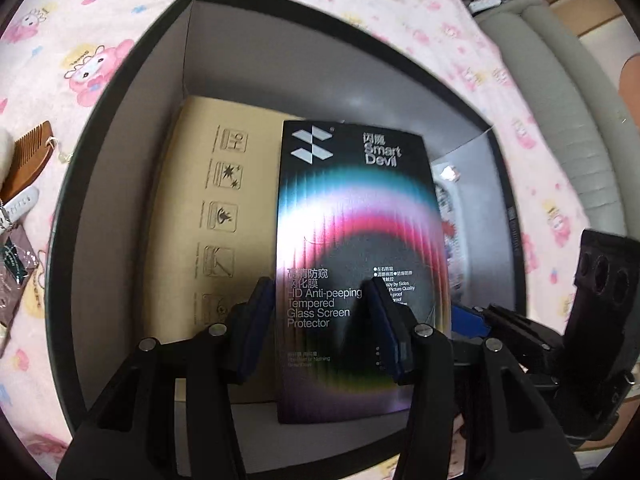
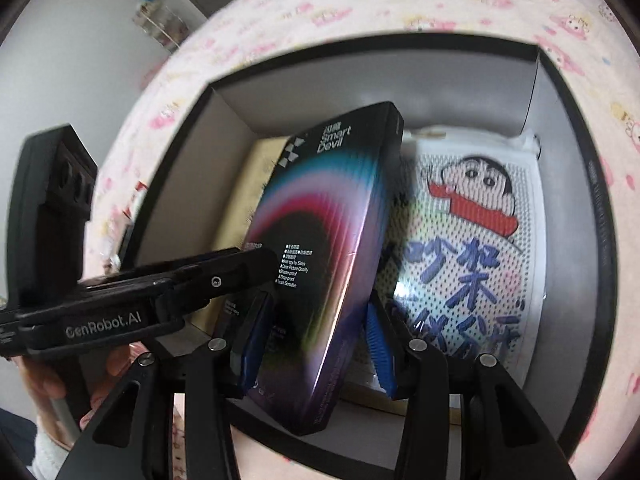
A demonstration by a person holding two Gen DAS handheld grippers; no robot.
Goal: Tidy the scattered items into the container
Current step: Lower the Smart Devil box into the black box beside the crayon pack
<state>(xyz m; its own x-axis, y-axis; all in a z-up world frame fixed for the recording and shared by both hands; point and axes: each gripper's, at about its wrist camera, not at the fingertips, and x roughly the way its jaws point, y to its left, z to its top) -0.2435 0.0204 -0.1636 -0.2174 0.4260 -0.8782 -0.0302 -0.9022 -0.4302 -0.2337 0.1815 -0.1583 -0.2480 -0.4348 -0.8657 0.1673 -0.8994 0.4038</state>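
A black Smart Devil screen protector box [image 2: 320, 240] stands tilted inside the black container [image 2: 568, 92]. My right gripper [image 2: 318, 312] is shut on its lower end, one blue pad on the printed face and the other at its back edge. In the left wrist view the same box [image 1: 352, 220] shows face-on beyond my left gripper [image 1: 320, 300], which is open: its left pad is beside the box's left edge and its right finger is over the face. The container's rim [image 1: 132, 60] surrounds them. The right gripper [image 1: 492, 320] comes in from the right.
A brown carton [image 1: 224, 208] and a white cartoon-print item [image 2: 472, 220] lie in the container under the box. On the pink bedsheet to the left lie a wooden comb [image 1: 30, 156], a white strap [image 1: 22, 202] and a brown packet [image 1: 16, 280]. A hand [image 2: 44, 380] holds the left gripper.
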